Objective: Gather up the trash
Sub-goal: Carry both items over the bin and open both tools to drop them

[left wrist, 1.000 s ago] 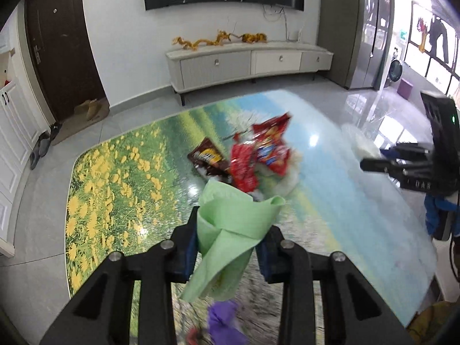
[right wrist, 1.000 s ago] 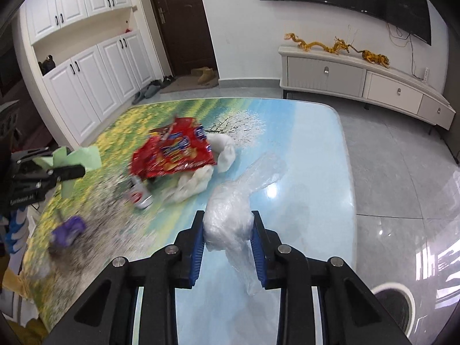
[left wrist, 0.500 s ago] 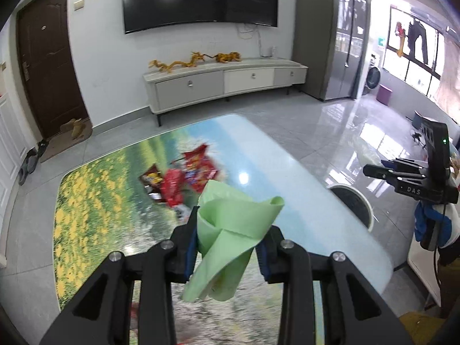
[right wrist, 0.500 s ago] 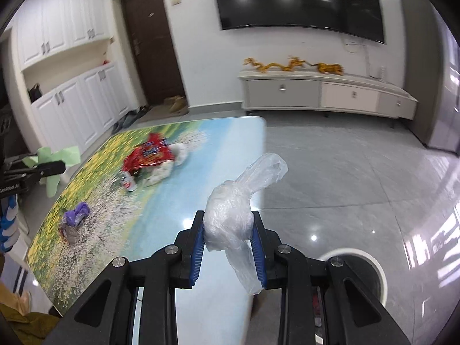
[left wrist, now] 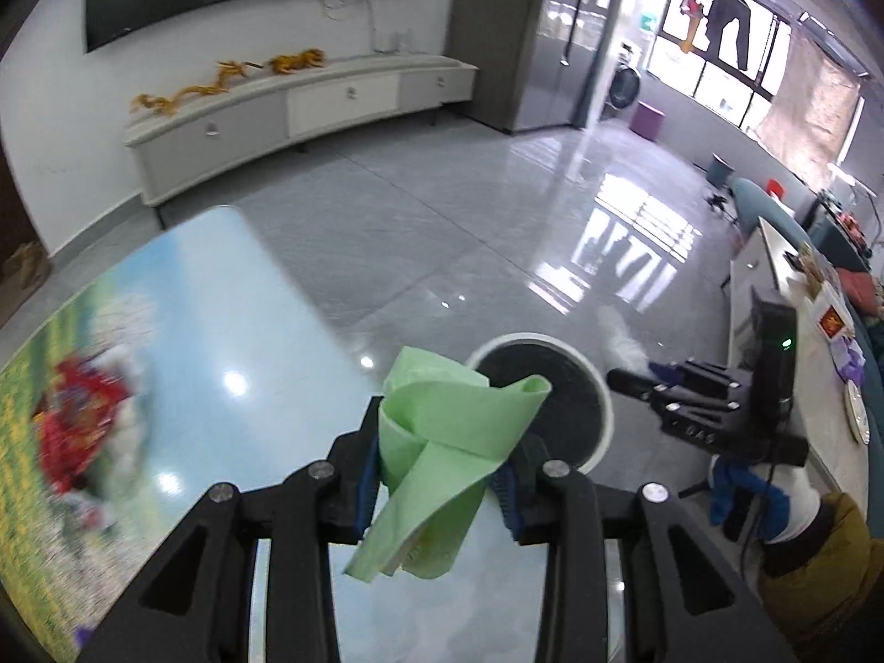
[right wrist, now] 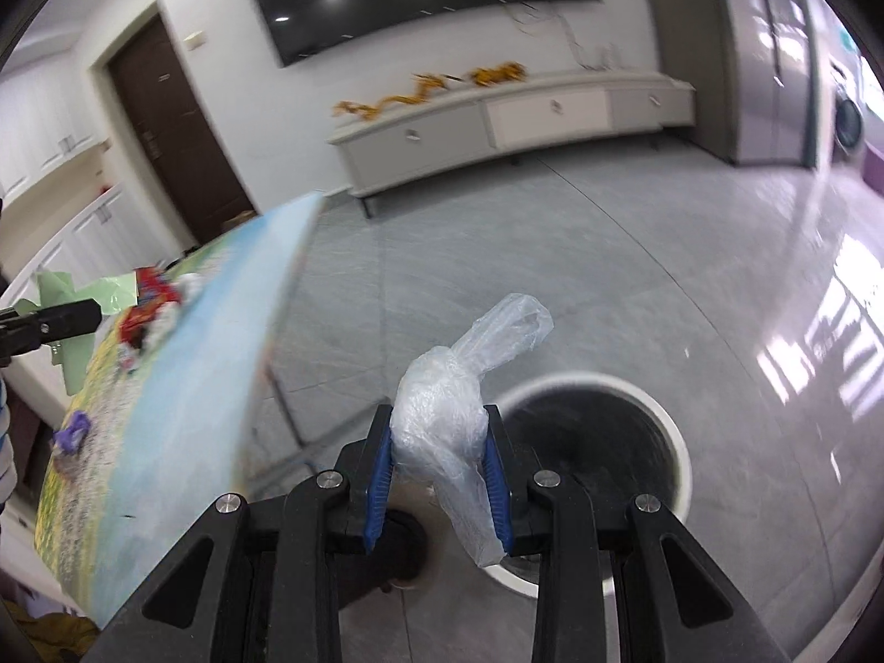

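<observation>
My left gripper [left wrist: 447, 431] grips a crumpled green paper [left wrist: 436, 475] between its blue pads, and its jaws are opening slightly. It hangs over the table's right edge, close to the round white-rimmed trash bin [left wrist: 519, 338] on the floor. My right gripper [right wrist: 436, 420] is shut on a bunched clear plastic bag [right wrist: 508, 326], just left of and above the bin [right wrist: 585, 378]. In the left wrist view the right gripper [left wrist: 635, 381] shows beside the bin. Red snack wrappers [left wrist: 77, 442] lie blurred on the table [left wrist: 221, 304].
The table [right wrist: 182, 387] with its landscape print fills the left, with a purple scrap [right wrist: 72, 431] near its front. A person's gloved hand [left wrist: 773, 503] holds the right gripper. A white counter [left wrist: 790, 331] stands at the right. A long TV cabinet [left wrist: 309, 105] lines the far wall.
Both grippers have swung right, away from the wrapper pile, to the table's edge and the floor bin. The green paper and the plastic bag are still held.
</observation>
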